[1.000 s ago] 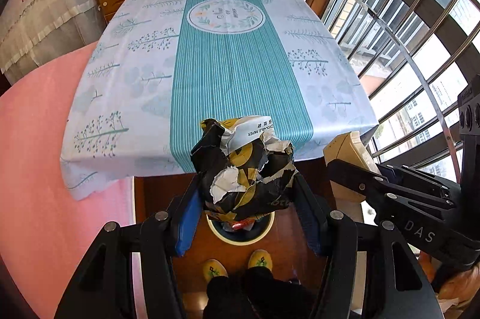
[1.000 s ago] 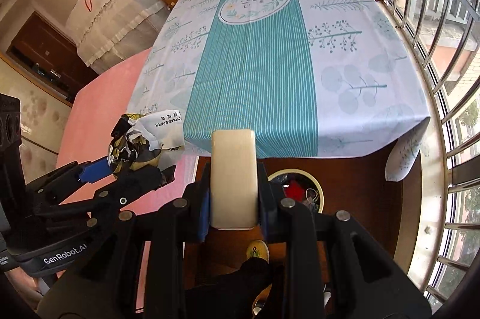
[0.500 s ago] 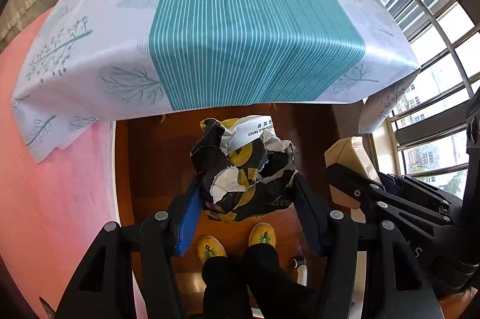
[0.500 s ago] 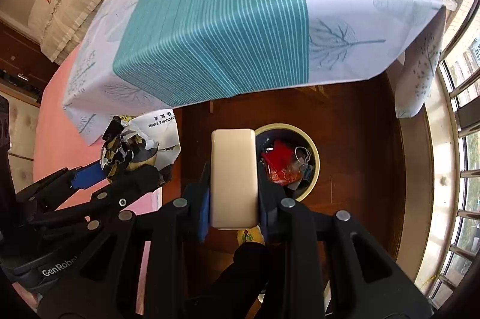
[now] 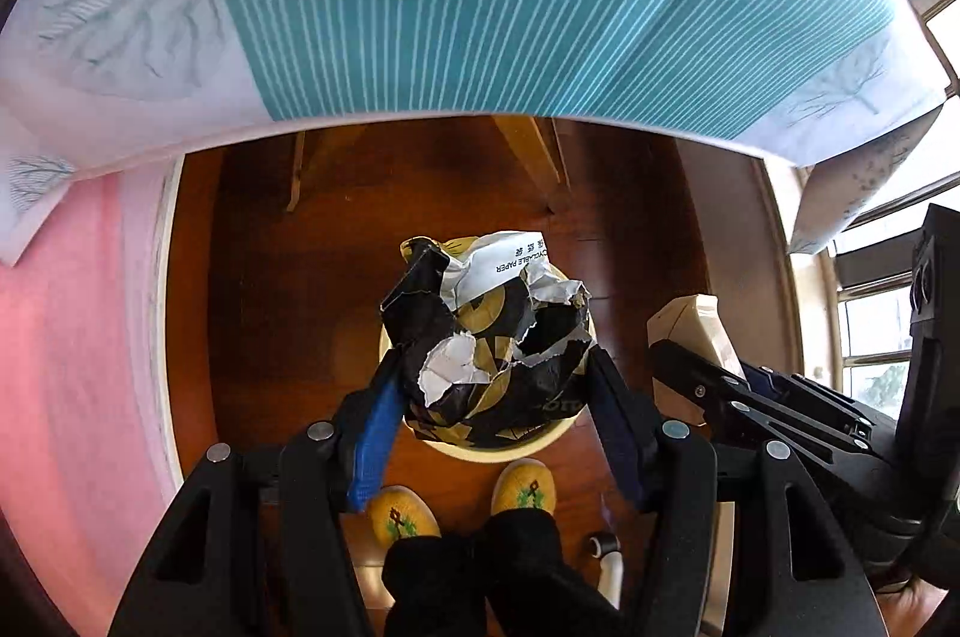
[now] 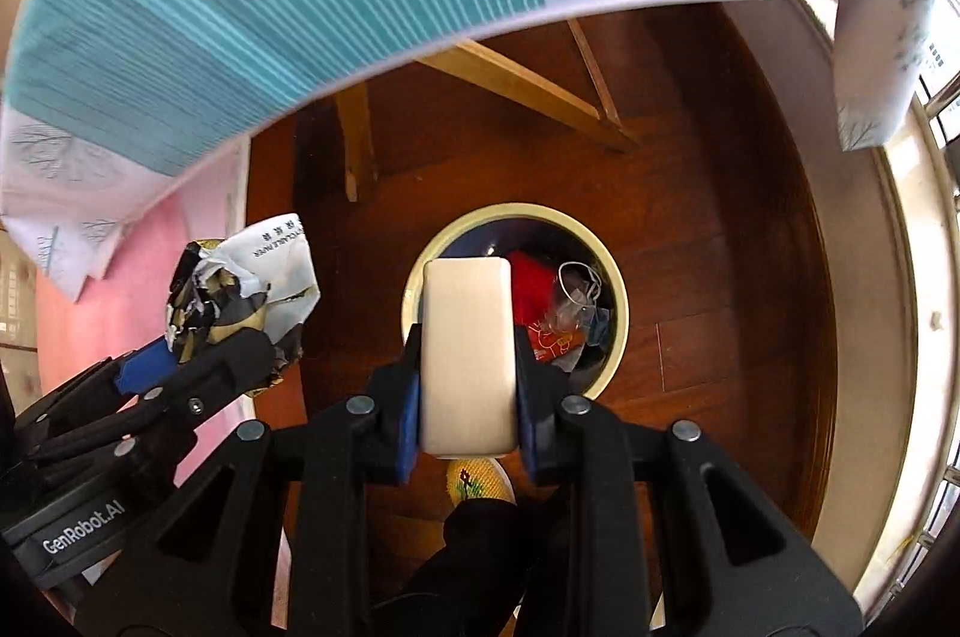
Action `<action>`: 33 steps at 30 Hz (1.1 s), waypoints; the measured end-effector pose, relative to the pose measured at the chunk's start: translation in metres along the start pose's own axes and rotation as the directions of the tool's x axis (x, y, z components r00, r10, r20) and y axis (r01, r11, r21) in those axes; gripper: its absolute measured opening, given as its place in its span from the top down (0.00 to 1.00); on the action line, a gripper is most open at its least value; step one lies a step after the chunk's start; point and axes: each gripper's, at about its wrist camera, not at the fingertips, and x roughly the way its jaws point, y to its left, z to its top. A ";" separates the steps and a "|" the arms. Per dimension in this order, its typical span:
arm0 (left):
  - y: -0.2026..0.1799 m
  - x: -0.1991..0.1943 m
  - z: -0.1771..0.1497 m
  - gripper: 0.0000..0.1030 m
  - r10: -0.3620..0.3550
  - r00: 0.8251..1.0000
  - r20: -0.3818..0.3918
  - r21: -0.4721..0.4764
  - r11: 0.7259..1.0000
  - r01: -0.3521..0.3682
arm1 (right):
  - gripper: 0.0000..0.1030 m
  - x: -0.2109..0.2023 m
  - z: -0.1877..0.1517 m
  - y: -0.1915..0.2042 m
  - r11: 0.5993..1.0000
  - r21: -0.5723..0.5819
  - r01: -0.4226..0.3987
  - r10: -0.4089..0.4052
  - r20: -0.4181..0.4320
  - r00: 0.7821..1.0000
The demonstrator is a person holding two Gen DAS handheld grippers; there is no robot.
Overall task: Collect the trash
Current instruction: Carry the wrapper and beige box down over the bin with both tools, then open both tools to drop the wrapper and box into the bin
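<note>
Above a cream waste bin (image 6: 618, 295) on the floor, light, springy crumpled paper (image 5: 492, 337) is clamped across its bulk by the left gripper (image 5: 492, 397); a stiff cream block (image 6: 468, 355) is pinched by the right gripper (image 6: 465, 385).

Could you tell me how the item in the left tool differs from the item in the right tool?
The crumpled paper bag is black, gold and white, torn and irregular; the cream block is plain, smooth and rectangular. The bag bulges beyond the left tool; the block sits neatly within the right tool. Both are gripped above the bin.
</note>
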 end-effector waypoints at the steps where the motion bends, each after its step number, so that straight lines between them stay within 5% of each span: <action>1: 0.002 0.009 0.000 0.41 0.002 1.000 0.000 0.002 1.000 -0.002 | 0.79 0.009 0.000 -0.003 1.000 0.005 -0.005 0.005 -0.006 1.000; 9: 0.010 0.072 -0.008 0.28 0.013 0.999 -0.033 -0.006 1.000 -0.013 | 0.73 0.066 -0.004 -0.035 0.998 0.052 -0.029 0.032 -0.056 0.998; 11: 0.017 0.083 -0.010 0.13 0.014 0.999 -0.036 -0.017 1.000 -0.015 | 0.45 0.074 -0.003 -0.041 0.997 0.073 -0.034 0.038 -0.061 0.997; 19: 0.031 0.094 -0.014 0.07 0.042 0.999 -0.024 -0.026 0.999 -0.043 | 0.41 0.080 -0.003 -0.042 0.999 0.048 0.000 0.003 -0.062 0.998; 33: 0.028 0.038 -0.008 0.07 0.086 0.996 0.023 -0.017 0.996 -0.085 | 0.38 0.038 0.000 -0.025 0.999 0.051 0.015 -0.014 -0.019 1.000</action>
